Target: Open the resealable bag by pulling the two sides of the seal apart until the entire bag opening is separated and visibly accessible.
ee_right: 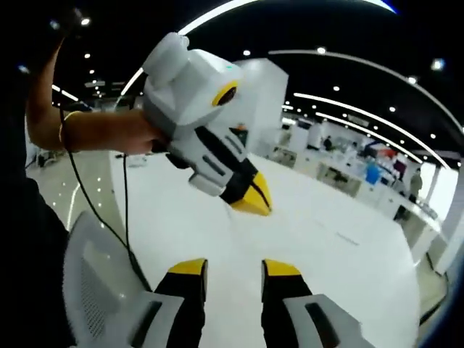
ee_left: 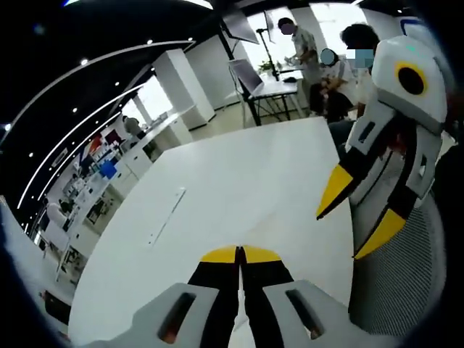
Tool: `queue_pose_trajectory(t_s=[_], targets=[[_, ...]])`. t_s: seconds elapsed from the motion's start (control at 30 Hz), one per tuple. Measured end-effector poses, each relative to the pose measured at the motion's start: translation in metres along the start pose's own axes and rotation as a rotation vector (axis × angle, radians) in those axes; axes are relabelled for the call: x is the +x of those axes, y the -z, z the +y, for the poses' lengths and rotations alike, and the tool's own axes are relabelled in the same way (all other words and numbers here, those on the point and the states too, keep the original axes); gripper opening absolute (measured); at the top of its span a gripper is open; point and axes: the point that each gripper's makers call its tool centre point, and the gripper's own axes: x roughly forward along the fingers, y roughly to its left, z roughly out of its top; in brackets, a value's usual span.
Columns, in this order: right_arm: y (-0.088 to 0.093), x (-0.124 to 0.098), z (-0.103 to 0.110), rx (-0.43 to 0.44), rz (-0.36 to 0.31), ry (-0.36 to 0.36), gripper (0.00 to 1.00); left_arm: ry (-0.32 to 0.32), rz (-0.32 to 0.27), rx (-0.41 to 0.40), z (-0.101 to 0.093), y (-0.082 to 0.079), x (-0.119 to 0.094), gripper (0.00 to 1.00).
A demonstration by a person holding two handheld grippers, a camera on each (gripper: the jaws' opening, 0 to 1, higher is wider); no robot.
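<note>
White and bare, the bench stretched ahead of both claws. In the left gripper view the left claw rose from the bottom edge with its yellow-tipped jaws pressed together, nothing visible between them. Ahead of it and off to one side lay a thin, pale strip flat on the bench, well apart from the tips; whether this was the bag could not be told. The right claw came in from the right, held above the bench edge, its two yellow tips spread with a clear gap and nothing held. Beyond it, people stood and sat by a small table at the far end of the room.

In the right gripper view the right claw stood parted and empty over the bench. Above and ahead of it hung the left claw, gripped by a hand, tips together. A mesh chair back sat beside the right claw.
</note>
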Motion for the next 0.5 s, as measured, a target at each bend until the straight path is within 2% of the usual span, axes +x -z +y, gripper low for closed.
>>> queue_pose_trajectory(t_s=[0.07, 0.2, 0.27, 0.3, 0.4, 0.5], targets=[[0.0, -0.004, -0.01, 0.012, -0.018, 0.048, 0.33, -0.04, -0.014, -0.019, 0.012, -0.001, 0.001, 0.0], [0.004, -0.009, -0.019, 0.02, -0.025, 0.089, 0.42, -0.105, -0.037, -0.034, 0.034, -0.003, 0.001, 0.0], [0.007, -0.01, -0.022, 0.017, -0.016, 0.108, 0.44, -0.148, -0.026, 0.002, 0.044, -0.002, 0.002, 0.0], [0.02, -0.012, -0.027, -0.021, 0.043, 0.131, 0.46, -0.177, -0.025, 0.022, 0.052, -0.003, 0.007, 0.0], [0.031, -0.012, -0.024, 0.026, 0.065, 0.122, 0.47, -0.181, -0.021, 0.021, 0.061, -0.006, 0.015, 0.0], [0.031, -0.016, -0.026, 0.033, 0.044, 0.139, 0.46, -0.184, -0.038, 0.027, 0.076, -0.016, 0.021, 0.0]])
